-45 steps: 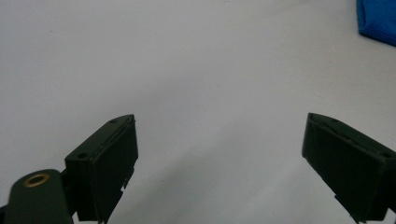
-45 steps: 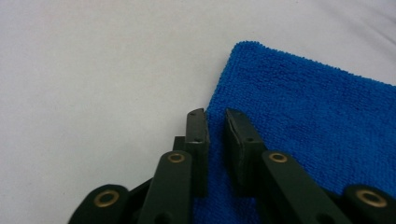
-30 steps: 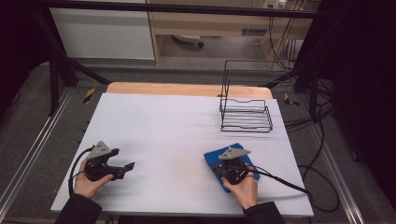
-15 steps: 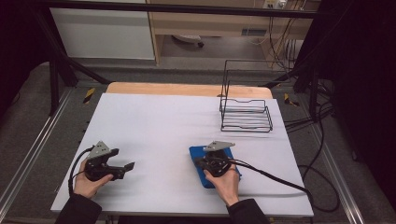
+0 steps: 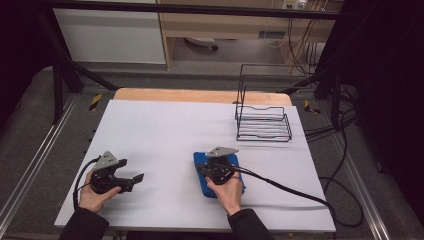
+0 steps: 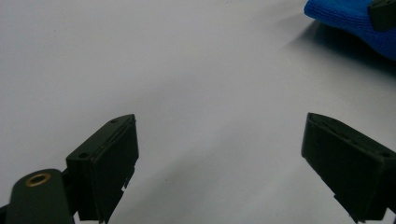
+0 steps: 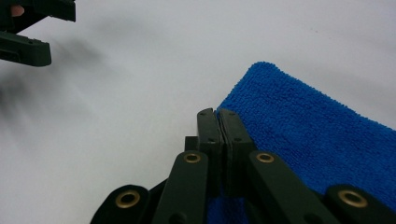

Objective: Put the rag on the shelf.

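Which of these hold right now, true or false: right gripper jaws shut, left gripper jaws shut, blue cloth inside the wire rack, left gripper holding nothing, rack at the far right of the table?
1. The right gripper has its jaws shut. True.
2. The left gripper has its jaws shut. False: they stand wide apart.
3. The blue terry cloth lies inside the black wire rack. False: it lies on the white table top, under the right gripper, apart from the rack.
4. The left gripper holds nothing. True.
5. The rack stands at the table's far right. True.
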Motion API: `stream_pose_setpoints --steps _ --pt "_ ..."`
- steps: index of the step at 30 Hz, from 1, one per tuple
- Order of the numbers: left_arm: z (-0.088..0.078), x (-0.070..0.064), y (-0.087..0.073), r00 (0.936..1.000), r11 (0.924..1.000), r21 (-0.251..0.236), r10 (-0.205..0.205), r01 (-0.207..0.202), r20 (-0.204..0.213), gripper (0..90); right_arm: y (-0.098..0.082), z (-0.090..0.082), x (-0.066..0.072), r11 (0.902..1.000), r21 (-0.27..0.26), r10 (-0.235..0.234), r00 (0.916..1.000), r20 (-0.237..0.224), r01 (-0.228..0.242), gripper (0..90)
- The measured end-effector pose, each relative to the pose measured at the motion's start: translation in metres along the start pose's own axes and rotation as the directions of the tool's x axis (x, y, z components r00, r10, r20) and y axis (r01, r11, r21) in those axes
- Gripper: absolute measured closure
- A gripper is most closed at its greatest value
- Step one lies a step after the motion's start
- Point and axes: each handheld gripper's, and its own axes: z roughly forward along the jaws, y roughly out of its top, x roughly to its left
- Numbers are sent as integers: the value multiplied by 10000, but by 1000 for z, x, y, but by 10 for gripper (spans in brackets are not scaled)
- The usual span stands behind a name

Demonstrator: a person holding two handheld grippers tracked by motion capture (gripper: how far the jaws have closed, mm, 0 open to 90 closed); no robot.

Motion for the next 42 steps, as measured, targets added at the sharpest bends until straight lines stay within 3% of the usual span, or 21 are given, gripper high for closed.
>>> stream_pose_setpoints --steps 17,18,20,21,24,26,27,30,32,33,35,38,39,41,42 --pt "1 0 0 10000 10000 10 2 -2 31 110 7 39 18 9993 335 -167 9999 -37 169 875" --pt "1 0 0 10000 10000 32 21 -21 36 110 6 41 17 9990 440 -100 9999 -129 106 864" --pt "1 0 0 10000 10000 37 21 -21 45 110 5 42 17 9991 355 -229 9990 -371 242 756" --pt "1 0 0 10000 10000 40 17 -17 48 110 5 42 17 9991 355 -229 9990 -371 242 756" --pt "1 -1 0 10000 10000 81 -10 9 48 108 14 29 17 9985 28 -538 9967 -606 540 595" --pt "1 -2 1 10000 10000 94 -30 30 48 107 16 24 17 9977 -110 -674 9961 -570 669 553" --pt "1 -3 1 10000 9999 87 -71 71 46 96 20 12 12 9962 -280 -832 9956 -421 821 466" --pt "3 -8 4 9999 9999 68 -109 109 109 86 21 -6 -2 9958 -438 -810 9966 -167 802 387" --pt "4 -14 7 9998 9999 64 -85 84 161 86 20 -12 -8 9960 -420 -789 9969 -60 786 376" --pt "6 -17 9 9998 9999 120 -34 32 201 83 15 -24 -20 9959 -391 -813 9966 158 819 354" --pt "11 -29 14 9991 9998 178 -45 38 420 81 8 -35 -31 9971 -278 -705 9971 279 712 352" --pt "15 -39 19 9983 9998 206 -64 53 578 83 -2 -45 -40 9980 -141 -617 9975 358 622 359" --pt "19 -50 25 9977 9997 232 -84 69 672 108 -13 -53 -47 9982 77 -603 9972 439 601 379" --pt "22 -56 28 9969 9997 223 -98 81 777 121 -19 -57 -49 9983 180 -565 9974 456 557 391" --pt "25 -62 30 9964 9996 271 -113 91 846 156 -30 -64 -54 9983 336 -496 9978 440 482 416"
